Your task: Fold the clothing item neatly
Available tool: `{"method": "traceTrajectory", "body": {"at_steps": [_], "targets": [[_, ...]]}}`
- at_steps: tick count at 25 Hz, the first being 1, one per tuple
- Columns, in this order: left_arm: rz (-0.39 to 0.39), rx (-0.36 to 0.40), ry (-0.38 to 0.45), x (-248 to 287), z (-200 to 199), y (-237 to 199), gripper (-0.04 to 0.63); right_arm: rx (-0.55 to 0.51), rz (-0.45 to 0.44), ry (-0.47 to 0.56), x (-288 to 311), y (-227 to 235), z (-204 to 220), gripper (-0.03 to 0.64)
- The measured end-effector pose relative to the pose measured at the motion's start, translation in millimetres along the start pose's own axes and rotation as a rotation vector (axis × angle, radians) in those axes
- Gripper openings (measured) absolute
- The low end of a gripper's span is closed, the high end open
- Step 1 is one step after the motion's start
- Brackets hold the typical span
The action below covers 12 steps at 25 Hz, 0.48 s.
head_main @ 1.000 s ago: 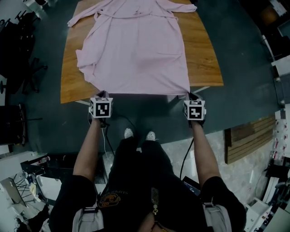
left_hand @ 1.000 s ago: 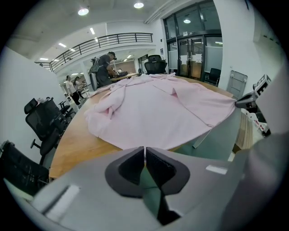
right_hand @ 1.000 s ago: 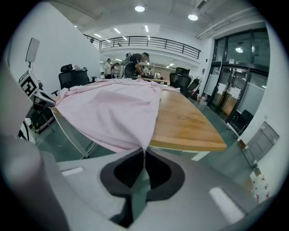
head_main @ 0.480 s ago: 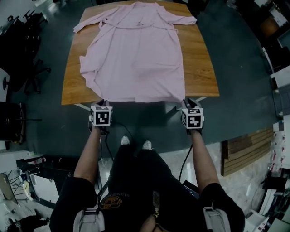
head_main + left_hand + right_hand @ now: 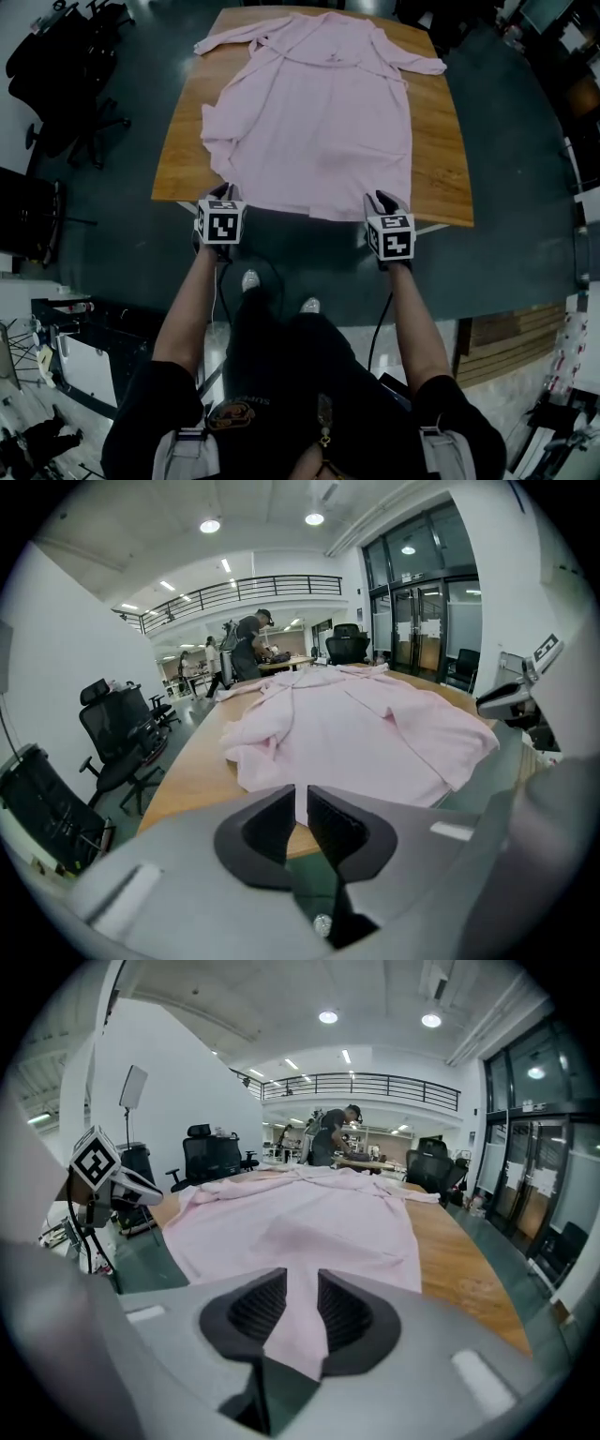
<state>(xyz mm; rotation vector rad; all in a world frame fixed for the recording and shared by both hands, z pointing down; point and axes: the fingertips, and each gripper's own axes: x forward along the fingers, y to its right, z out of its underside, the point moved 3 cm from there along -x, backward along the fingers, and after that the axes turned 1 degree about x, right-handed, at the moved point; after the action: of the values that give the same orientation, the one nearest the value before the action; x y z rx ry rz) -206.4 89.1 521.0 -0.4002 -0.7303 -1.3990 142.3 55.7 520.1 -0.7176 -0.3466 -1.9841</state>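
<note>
Standing at the near edge of a wooden table (image 5: 441, 178), holding a gripper in each hand; facing a pink robe (image 5: 319, 122) spreading lengthwise over the tabletop, collar at the far end, sleeves (image 5: 223, 39) stretching outward there, hem reaching the near edge; showing rumpled folds along the robe's left side, lying smoother on the right. Holding the left gripper (image 5: 301, 791) just off the hem's near left corner — jaws having just been opening, now standing a narrow slit apart, gripping nothing; revealing through the slit only robe, table edge and floor beyond. Holding the right gripper (image 5: 302, 1277) at the hem's near right corner — jaws having just been opening, now standing plainly apart; straddling a tongue of the hem draping loosely down between the ribbed pads (image 5: 258, 1312), not pinching it. Pointing both grippers forward and downward toward the table, marker cubes facing up in the head view. Bordering the table on the left, black office chairs (image 5: 66, 56) on a dark floor (image 5: 506, 122); appearing beyond the far end in both gripper views, a person (image 5: 330, 1133) bending over another desk beneath a railed balcony (image 5: 361, 1082); glowing overhead, round ceiling lights (image 5: 328, 1017).
</note>
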Motion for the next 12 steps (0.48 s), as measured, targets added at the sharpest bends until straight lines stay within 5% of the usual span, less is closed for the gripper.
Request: {"method": "traceTrajectory", "body": {"at_steps": [7,12], "targets": [[0.026,-0.080,0.037,28.6,-16.5,-59.6,0.174,-0.030,-0.025,0.004,36.8,-62.5,-45.0,0.092],[0.115,-0.121,0.058,56.9,-35.9,-86.7,0.229,-0.007,-0.035,0.015,52.2,-106.9,-68.7,0.092]]}}
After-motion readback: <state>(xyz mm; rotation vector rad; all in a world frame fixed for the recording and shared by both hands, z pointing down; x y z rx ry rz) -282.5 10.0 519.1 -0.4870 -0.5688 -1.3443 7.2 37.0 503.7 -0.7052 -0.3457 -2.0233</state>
